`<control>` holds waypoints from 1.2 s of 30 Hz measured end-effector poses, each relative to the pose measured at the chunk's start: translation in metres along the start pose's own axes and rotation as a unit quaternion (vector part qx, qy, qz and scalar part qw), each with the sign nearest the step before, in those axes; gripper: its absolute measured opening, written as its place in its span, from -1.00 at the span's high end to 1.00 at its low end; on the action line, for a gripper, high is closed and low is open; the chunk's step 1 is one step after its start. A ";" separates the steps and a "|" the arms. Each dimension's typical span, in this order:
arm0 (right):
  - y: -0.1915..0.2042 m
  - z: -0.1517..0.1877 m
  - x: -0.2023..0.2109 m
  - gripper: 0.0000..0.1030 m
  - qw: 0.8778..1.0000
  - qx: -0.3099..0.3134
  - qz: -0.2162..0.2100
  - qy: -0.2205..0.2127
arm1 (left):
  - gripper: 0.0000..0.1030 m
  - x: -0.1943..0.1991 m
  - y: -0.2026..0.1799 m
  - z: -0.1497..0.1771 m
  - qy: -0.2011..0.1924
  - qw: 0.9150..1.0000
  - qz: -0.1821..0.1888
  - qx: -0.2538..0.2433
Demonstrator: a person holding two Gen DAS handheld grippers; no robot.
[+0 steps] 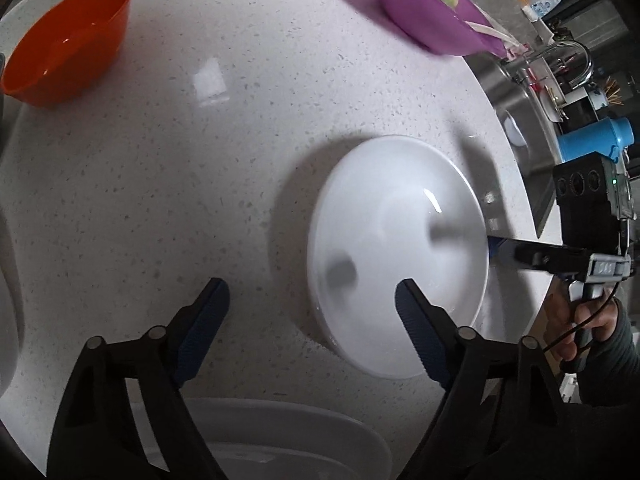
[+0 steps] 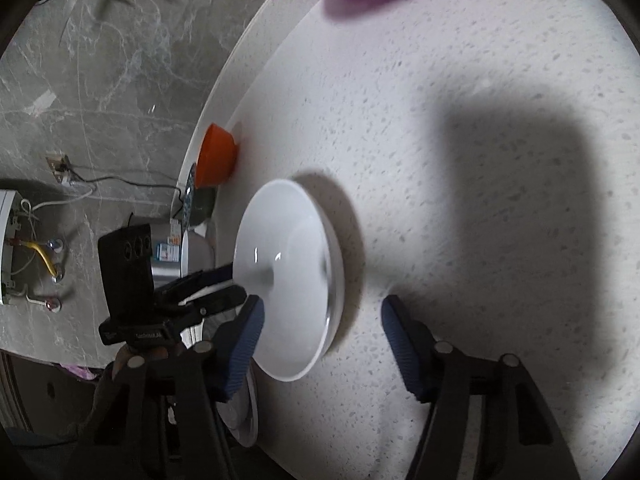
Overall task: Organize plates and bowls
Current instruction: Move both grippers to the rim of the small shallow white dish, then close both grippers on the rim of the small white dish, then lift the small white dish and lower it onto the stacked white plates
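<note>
Between both sets of tongs sits the white bowl [image 1: 396, 256] on the countertop [image 1: 200, 184]. Left gripper [image 1: 312, 300] is spread, one finger over its near rim. Right gripper [image 2: 320, 320] is spread too, straddling the opposite rim without pinching.

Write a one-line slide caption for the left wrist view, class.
Open left claw straddling the rim of a white plate on a speckled counter, orange bowl and purple bowl beyond.

One white plate [image 1: 396, 256], one orange bowl [image 1: 68, 44], one purple bowl [image 1: 432, 12].
</note>
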State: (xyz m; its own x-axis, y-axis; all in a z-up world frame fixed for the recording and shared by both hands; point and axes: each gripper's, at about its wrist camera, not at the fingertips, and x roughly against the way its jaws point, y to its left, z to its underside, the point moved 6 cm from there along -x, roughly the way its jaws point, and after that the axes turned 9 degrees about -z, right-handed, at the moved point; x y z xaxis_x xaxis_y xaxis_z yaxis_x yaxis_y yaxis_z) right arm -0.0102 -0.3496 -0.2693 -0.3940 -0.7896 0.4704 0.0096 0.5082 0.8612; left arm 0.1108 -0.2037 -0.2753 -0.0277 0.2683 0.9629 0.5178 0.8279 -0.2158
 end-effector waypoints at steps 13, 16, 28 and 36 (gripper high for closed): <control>-0.003 -0.007 -0.006 0.23 1.000 -0.009 0.017 0.010 | 0.24 -0.001 -0.008 -0.003 0.001 1.000 0.002 -0.013; -0.003 -0.008 -0.008 0.35 1.000 -0.008 0.022 0.015 | 0.39 -0.002 -0.008 -0.002 0.002 1.000 0.002 -0.009; -0.004 -0.009 -0.012 0.76 0.999 -0.010 0.044 0.021 | 0.79 -0.007 -0.015 0.000 0.004 1.000 0.002 -0.018; -0.001 -0.010 -0.014 0.76 0.998 -0.003 0.062 0.020 | 0.81 -0.007 -0.017 0.000 0.002 1.000 0.001 -0.015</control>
State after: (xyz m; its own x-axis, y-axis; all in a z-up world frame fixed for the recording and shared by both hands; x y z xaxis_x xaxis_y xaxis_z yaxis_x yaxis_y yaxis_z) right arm 0.0046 -0.3424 -0.2751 -0.3520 -0.7343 0.5805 0.0611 0.6008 0.7970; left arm 0.1021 -0.2194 -0.2784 -0.0225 0.2678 0.9632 0.5439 0.8117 -0.2130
